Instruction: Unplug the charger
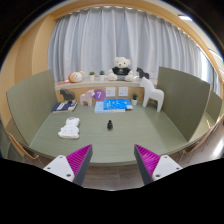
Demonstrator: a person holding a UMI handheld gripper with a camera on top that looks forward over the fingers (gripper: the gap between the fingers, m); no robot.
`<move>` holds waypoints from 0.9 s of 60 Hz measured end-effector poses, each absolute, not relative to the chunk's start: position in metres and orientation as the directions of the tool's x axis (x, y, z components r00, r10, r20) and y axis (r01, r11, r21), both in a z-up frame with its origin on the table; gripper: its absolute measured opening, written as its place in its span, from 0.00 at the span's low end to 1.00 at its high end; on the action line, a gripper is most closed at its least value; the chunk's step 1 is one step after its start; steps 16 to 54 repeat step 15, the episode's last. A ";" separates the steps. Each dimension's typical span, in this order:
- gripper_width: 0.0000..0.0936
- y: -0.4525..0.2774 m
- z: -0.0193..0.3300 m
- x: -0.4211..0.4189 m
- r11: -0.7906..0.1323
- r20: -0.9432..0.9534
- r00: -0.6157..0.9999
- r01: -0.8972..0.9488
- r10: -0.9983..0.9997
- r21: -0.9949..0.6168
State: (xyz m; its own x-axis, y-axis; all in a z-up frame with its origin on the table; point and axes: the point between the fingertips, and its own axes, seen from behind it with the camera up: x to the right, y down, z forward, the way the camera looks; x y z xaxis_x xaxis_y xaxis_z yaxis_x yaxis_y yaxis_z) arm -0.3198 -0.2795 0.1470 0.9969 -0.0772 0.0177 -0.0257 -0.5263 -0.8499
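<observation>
In the gripper view, the gripper point(113, 160) hung above the near edge of a green table point(120, 140), its two fingers spread wide apart with nothing between them. The magenta pads point(76, 158) faced each other across open tabletop. The charger point(108, 125), a small dark thing, stood well beyond the fingers, near the table's middle and roughly on the line between them. A white toy point(69, 127) lay off to the left. A stuffed bear point(121, 68) sat by the curtain point(115, 35) beyond.
</observation>
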 end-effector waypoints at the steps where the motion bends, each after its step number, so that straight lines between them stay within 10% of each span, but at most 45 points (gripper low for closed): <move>1: 0.91 -0.281 0.147 -0.320 -0.525 0.017 0.997 -0.026 -0.077 -0.851; 54: 0.91 -0.293 0.164 -0.310 -0.501 0.011 0.997 -0.029 -0.077 -0.865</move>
